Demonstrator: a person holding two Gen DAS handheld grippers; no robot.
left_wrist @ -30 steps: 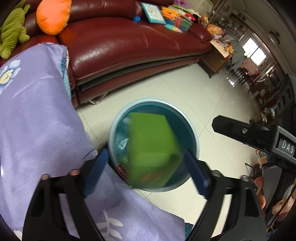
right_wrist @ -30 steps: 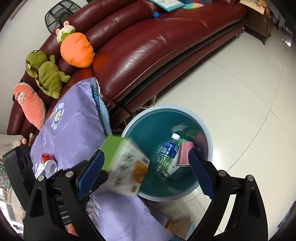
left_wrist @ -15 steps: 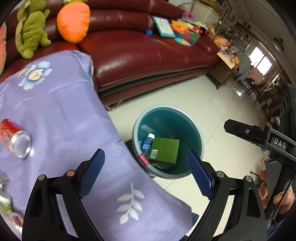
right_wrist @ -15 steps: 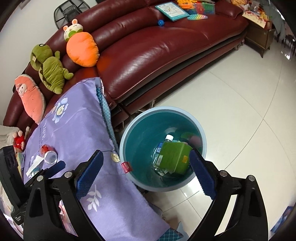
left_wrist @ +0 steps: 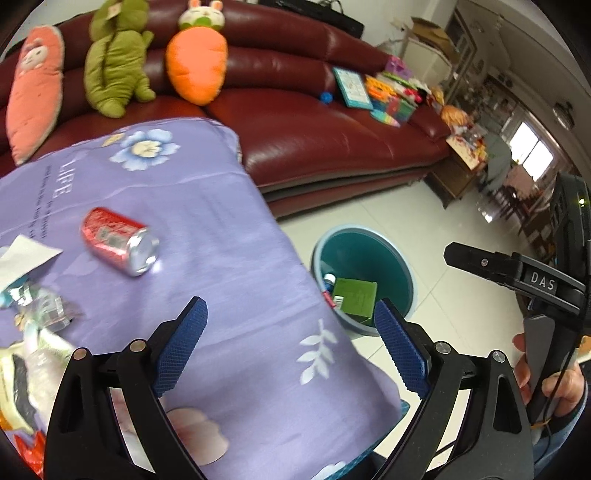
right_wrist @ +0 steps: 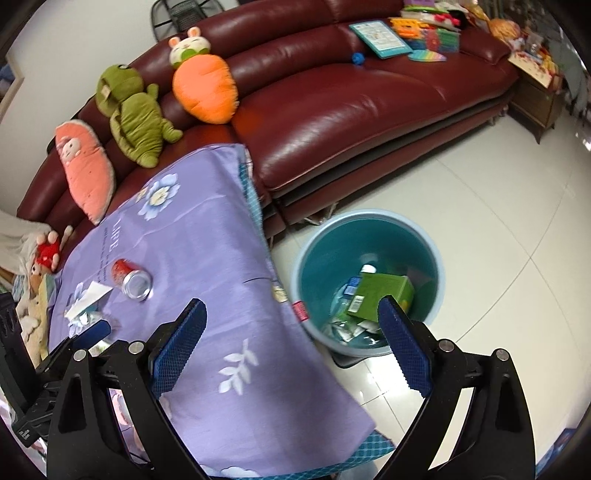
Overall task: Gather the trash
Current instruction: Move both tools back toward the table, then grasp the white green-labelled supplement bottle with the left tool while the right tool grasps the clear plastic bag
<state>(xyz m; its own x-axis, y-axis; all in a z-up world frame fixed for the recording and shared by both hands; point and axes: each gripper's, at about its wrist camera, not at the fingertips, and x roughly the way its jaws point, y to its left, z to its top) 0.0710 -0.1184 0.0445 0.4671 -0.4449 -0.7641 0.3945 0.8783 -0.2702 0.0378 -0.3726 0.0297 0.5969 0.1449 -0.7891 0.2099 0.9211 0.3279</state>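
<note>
From my feed there's a big dark red leather sofa (right_wrist: 369,96) across the far side. On its left end sit a pink carrot plush (right_wrist: 85,170), a green frog plush (right_wrist: 136,118) and an orange carrot plush (right_wrist: 205,88). Farther right on the seat I see a picture book (right_wrist: 380,38) and colorful toys (right_wrist: 439,35). Shiny white floor tiles (right_wrist: 498,206) on the right.

Can (left_wrist: 120,246) on table (left_wrist: 240,258), bin (left_wrist: 364,277) right, box (left_wrist: 355,296) inside

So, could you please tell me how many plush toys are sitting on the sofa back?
3: a pink plush at the left, a green frog beside it, and an orange carrot on the right. Others may be hidden off-frame.
</note>
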